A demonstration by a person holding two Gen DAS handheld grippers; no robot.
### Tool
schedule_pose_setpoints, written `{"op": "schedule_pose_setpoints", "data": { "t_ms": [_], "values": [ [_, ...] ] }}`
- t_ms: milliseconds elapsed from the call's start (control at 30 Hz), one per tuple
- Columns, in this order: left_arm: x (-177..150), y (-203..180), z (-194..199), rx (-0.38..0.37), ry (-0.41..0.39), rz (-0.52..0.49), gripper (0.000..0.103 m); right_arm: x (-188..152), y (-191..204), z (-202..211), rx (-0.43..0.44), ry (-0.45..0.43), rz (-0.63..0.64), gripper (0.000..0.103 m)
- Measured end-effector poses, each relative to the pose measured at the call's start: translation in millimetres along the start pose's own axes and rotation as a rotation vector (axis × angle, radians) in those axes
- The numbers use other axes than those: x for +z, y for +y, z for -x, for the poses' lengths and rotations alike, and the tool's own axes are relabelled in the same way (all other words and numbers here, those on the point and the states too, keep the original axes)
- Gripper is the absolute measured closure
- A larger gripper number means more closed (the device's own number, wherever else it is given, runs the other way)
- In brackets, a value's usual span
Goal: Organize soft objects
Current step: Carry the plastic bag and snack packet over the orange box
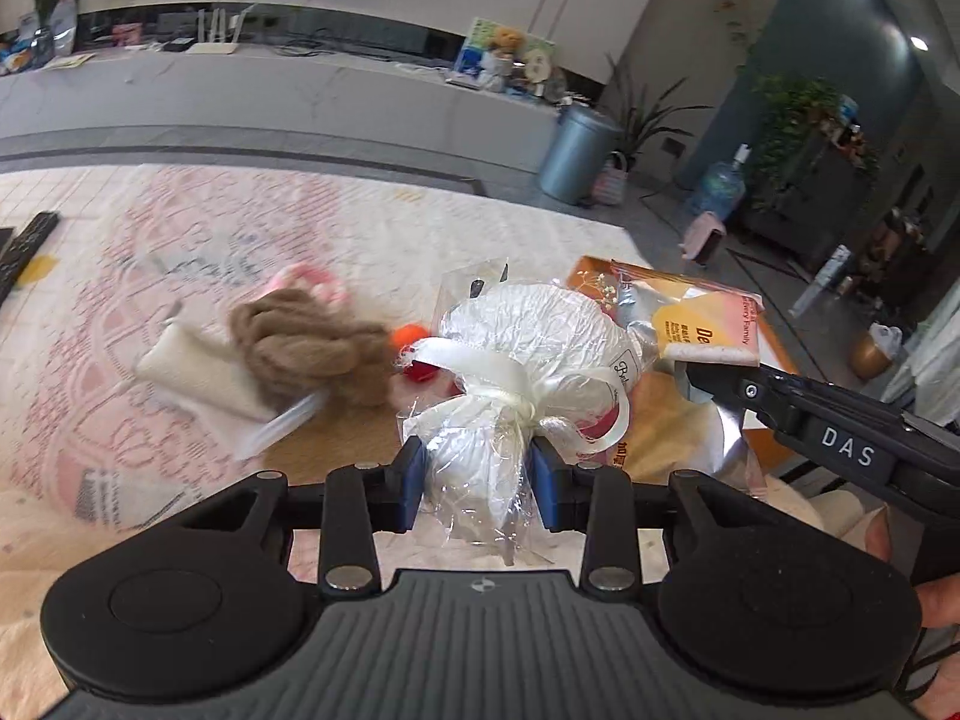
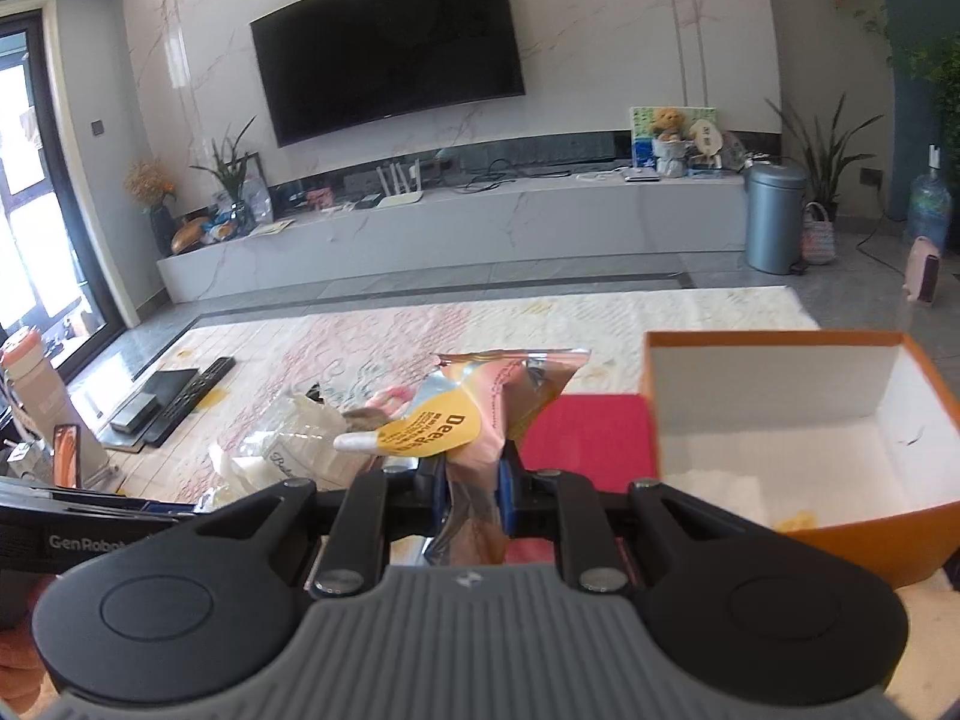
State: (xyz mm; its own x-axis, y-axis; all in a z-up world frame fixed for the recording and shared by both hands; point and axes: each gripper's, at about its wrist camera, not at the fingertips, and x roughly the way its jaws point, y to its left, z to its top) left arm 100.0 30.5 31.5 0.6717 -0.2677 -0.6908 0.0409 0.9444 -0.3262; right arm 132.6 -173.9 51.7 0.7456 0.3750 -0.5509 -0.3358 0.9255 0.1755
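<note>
My left gripper (image 1: 478, 480) is shut on a white soft bundle (image 1: 528, 330) wrapped in clear cellophane and tied with a white ribbon, held above the table. My right gripper (image 2: 472, 495) is shut on a pink and yellow foil pouch (image 2: 474, 420); the pouch also shows in the left wrist view (image 1: 702, 318). An open orange box (image 2: 798, 420) with a white inside stands just right of the right gripper. A brown fuzzy toy (image 1: 312, 348) lies on a white cloth pouch (image 1: 192, 372) on the table.
A small orange ball (image 1: 408, 336) and a red piece lie by the brown toy. A red lid (image 2: 588, 438) lies left of the orange box. Remote controls (image 2: 192, 390) lie at the table's far left. A patterned rug covers the floor beyond.
</note>
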Motion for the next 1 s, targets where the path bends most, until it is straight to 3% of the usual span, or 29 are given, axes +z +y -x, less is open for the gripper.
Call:
{"op": "schedule_pose_setpoints", "data": {
  "t_ms": [300, 567, 1000],
  "values": [
    [37.2, -59.3, -46.8, -0.105, 0.038, -0.059, 0.062, 35.2, -49.2, 8.0, -0.140, -0.017, 0.076, 0.087],
    [49.9, -93.6, -100.2, -0.141, 0.095, -0.120, 0.062, 42.4, -105.5, -15.3, -0.239, 0.066, 0.103, 0.088],
    [53.7, -144.8, -171.9, -0.019, 0.183, -0.340, 0.062, 41.4, -165.7, -79.1, -0.285, 0.220, 0.171, 0.088]
  ]
}}
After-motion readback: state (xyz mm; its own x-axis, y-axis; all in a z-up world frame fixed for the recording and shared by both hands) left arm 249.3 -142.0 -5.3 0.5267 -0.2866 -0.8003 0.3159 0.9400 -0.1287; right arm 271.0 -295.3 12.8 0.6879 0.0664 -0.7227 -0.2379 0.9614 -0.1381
